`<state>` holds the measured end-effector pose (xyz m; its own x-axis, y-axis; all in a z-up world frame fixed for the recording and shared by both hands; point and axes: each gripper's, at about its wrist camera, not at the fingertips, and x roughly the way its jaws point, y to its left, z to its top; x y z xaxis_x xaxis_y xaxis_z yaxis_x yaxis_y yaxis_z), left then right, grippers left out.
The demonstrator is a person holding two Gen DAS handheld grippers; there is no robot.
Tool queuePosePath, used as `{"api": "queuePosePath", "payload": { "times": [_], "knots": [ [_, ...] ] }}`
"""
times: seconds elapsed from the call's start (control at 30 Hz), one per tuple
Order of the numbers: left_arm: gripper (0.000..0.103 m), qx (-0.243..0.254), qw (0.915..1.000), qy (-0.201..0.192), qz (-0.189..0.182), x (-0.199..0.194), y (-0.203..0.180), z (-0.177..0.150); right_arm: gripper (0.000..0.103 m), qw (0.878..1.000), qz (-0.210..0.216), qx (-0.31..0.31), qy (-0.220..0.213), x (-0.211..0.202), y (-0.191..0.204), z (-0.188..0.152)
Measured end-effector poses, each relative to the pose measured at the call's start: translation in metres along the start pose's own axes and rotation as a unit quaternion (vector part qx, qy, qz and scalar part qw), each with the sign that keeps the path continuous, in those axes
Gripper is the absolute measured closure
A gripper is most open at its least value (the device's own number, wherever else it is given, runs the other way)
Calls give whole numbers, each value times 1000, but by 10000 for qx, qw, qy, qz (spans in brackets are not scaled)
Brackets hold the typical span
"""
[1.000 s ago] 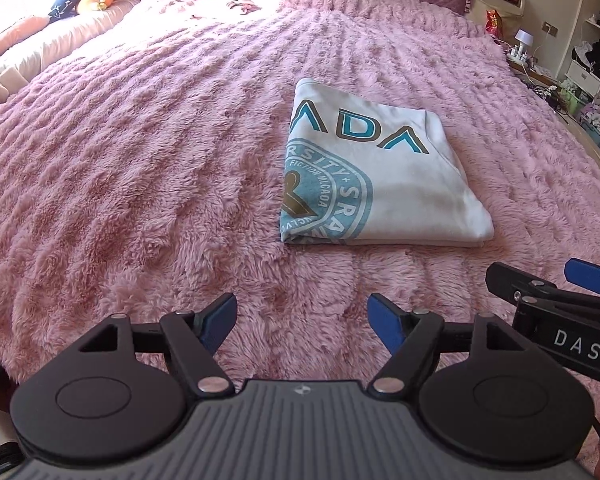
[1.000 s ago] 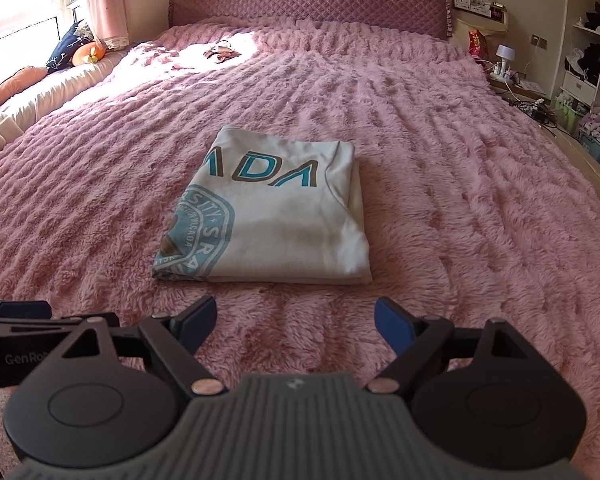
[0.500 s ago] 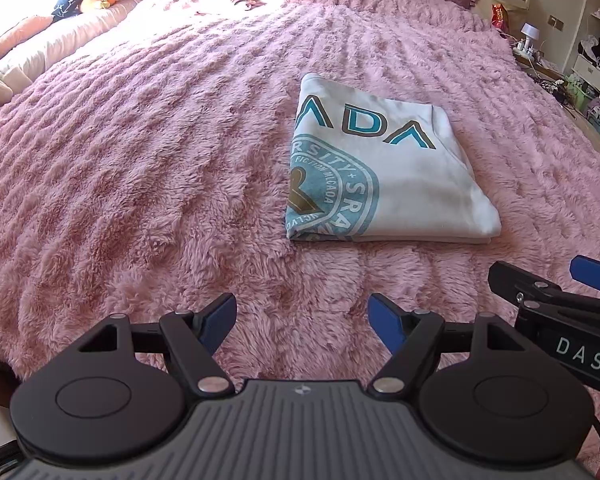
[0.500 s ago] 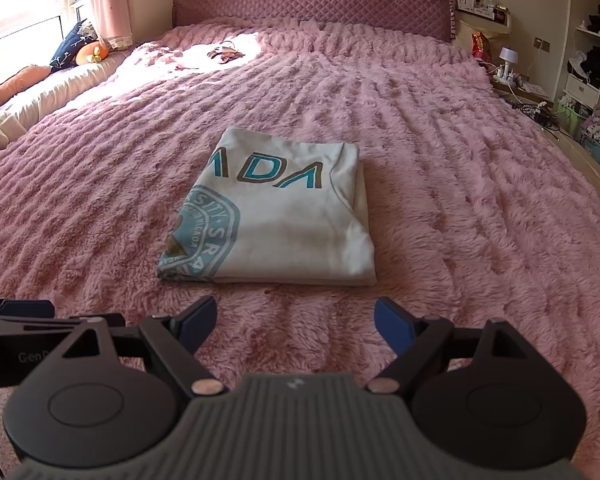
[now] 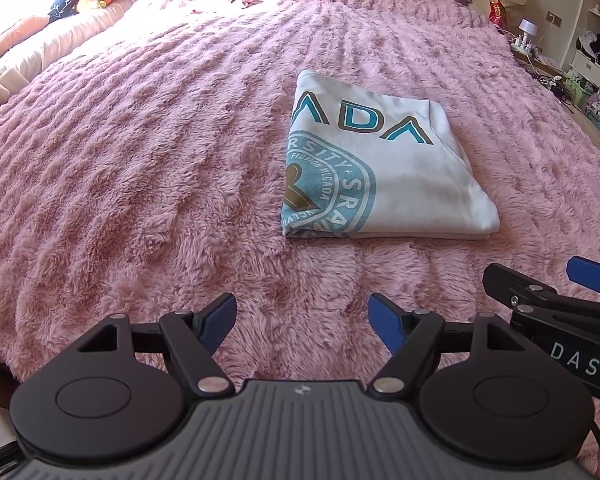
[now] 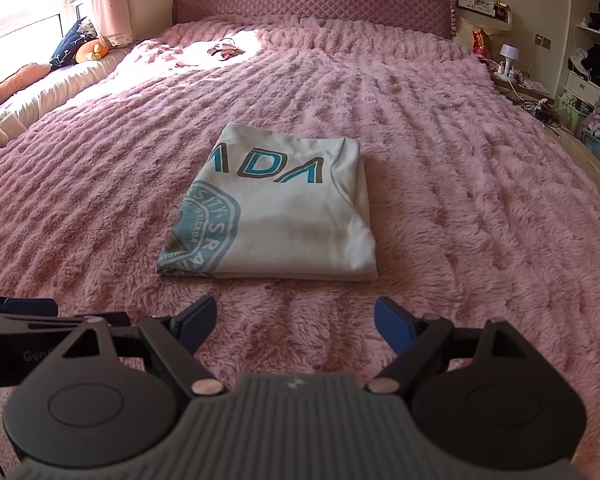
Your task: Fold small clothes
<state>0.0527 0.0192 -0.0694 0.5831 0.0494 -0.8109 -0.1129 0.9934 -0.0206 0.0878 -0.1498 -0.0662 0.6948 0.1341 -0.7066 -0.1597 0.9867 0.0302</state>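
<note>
Resting folded into a neat rectangle, the white T-shirt [image 6: 276, 216] lies mid-bed on the fluffy pink blanket [image 6: 460, 208]. The left hand-held gripper [image 5: 302, 322] and right hand-held gripper [image 6: 294, 322] hover near its front edge, jaws spread, pinching nothing. A careless grab could likely snag plush pile or undo layers.

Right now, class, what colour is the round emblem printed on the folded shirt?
Teal, with a brown figure inside, on the off-white folded shirt; the left wrist view shows it best.
</note>
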Motion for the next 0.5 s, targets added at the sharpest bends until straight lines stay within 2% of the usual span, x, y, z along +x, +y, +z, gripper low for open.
{"api": "queuePosePath", "payload": {
  "times": [0.5],
  "knots": [
    [15,51,10000,-12,20,0,-3,1,21,10000,-38,48,-12,1,-4,-3]
  ]
}}
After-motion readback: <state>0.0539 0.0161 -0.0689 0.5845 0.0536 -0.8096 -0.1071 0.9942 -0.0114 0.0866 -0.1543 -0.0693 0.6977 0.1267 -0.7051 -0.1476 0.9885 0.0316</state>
